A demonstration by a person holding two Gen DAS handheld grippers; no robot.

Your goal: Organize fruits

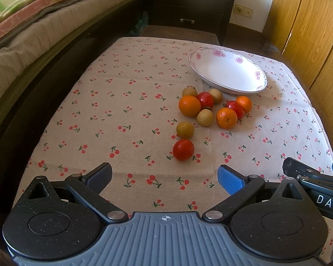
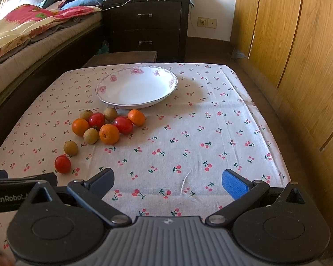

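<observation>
Your table [image 2: 233, 119], draped in a cherry-print cloth, sits between a bed [image 2: 33, 42] and a wooden wardrobe [image 2: 299, 51], and nothing has been sorted yet: by the look of it you are at the opening step, before the first pick. The white floral bowl [image 2: 113, 84] at the far side is empty, the likely home for the fruit. Your left gripper [image 1: 164, 176] and right gripper [image 2: 167, 180] both hover over the near edge of the cloth, side by side, jaws spread wide and holding nothing. The fruits lie loose on the cloth just in front of the bowl: three oranges, the biggest [image 1: 189, 106] on the cluster's left, packed against two red tomatoes and three small tan fruits, probably longans. Two strays trail toward you, a tan fruit [image 1: 185, 129] and, closest to you, a lone red tomato [image 1: 183, 149], directly ahead of the left gripper. That tomato looks like the natural first target; you would need to reach forward, straddle it and close gently, since it is round, soft and apt to roll.
</observation>
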